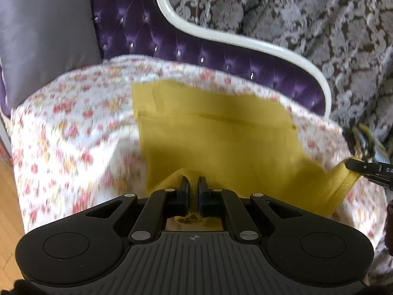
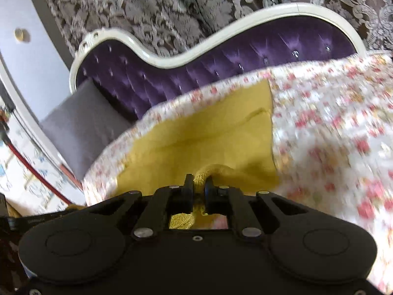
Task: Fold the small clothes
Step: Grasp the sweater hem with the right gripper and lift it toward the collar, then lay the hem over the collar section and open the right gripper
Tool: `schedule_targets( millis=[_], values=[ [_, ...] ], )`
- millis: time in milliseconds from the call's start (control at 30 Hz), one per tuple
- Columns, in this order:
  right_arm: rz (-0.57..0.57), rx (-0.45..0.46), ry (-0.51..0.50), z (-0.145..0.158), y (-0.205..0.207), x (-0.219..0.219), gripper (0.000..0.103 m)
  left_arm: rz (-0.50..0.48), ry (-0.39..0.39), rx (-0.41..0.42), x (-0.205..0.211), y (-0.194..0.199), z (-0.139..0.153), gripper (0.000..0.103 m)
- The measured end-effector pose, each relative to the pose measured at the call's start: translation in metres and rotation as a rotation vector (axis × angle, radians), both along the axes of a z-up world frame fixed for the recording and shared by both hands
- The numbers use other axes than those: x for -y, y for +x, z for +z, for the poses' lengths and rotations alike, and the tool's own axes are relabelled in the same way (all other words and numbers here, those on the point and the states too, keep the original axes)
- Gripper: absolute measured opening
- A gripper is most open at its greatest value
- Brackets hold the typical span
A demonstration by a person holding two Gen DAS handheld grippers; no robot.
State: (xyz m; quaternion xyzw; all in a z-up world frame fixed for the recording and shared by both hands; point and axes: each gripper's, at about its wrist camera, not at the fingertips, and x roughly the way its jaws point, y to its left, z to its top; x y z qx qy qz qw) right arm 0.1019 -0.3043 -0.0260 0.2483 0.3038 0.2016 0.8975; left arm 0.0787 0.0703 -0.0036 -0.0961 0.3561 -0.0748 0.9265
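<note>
A mustard-yellow garment lies spread on a floral sheet over the seat. My left gripper is shut on a bunched edge of the garment at its near side. My right gripper is shut on another near edge of the same yellow garment. In the left wrist view the right gripper shows at the right edge, pinching the garment's corner. A seam line runs across the cloth.
A purple tufted sofa back with a white curved frame stands behind the sheet. A grey cushion rests at the left. A patterned grey curtain hangs behind. Wooden floor shows at lower left.
</note>
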Motion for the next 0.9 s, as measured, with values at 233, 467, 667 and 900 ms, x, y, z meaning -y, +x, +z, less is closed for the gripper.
schedule_targets(
  millis=[233,467,667,900],
  values=[
    [-0.024,0.057,-0.008,0.006,0.084,0.004,0.015,0.039,0.008,0.059,-0.014,0.063,0.015,0.007],
    [-0.042,0.038,-0.033,-0.001,0.173,0.002,0.015,0.071,0.007,0.054,-0.018,0.142,0.007,0.007],
    [-0.061,-0.010,-0.047,-0.022,0.236,-0.008,0.015,0.097,0.000,0.015,-0.022,0.202,-0.012,0.007],
    [-0.080,-0.081,-0.080,-0.049,0.281,-0.017,0.015,0.115,-0.005,-0.029,-0.026,0.255,-0.041,0.007]
  ],
)
